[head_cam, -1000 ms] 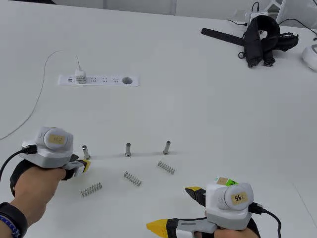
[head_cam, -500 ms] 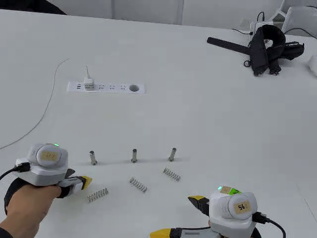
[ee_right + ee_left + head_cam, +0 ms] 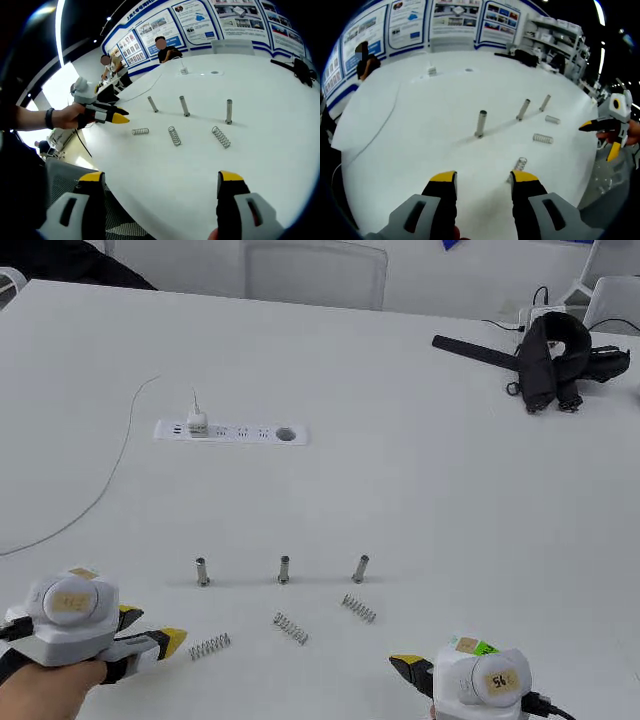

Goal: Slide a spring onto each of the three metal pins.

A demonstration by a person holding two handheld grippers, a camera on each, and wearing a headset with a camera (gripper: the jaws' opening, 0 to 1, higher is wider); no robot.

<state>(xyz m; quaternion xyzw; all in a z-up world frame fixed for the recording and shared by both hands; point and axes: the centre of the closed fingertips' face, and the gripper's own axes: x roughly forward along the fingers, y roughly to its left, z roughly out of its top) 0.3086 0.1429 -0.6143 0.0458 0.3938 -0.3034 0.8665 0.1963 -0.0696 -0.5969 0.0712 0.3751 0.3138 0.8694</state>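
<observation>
Three short metal pins stand upright in a row on the white table: left pin, middle pin, right pin. In front of each lies a loose spring: left spring, middle spring, right spring. My left gripper hovers open and empty just left of the left spring, with the left pin ahead of it. At the near edge my right gripper is open wide and empty, well short of the springs.
A white power strip with a plugged-in charger and cable lies beyond the pins. Black strapped gear sits at the far right corner. In the right gripper view people sit at the table's far end.
The head camera has tilted, so the whole scene sits lower and to the right. My left gripper has drawn back from the left pin toward the near edge. Pins and springs lie as before.
</observation>
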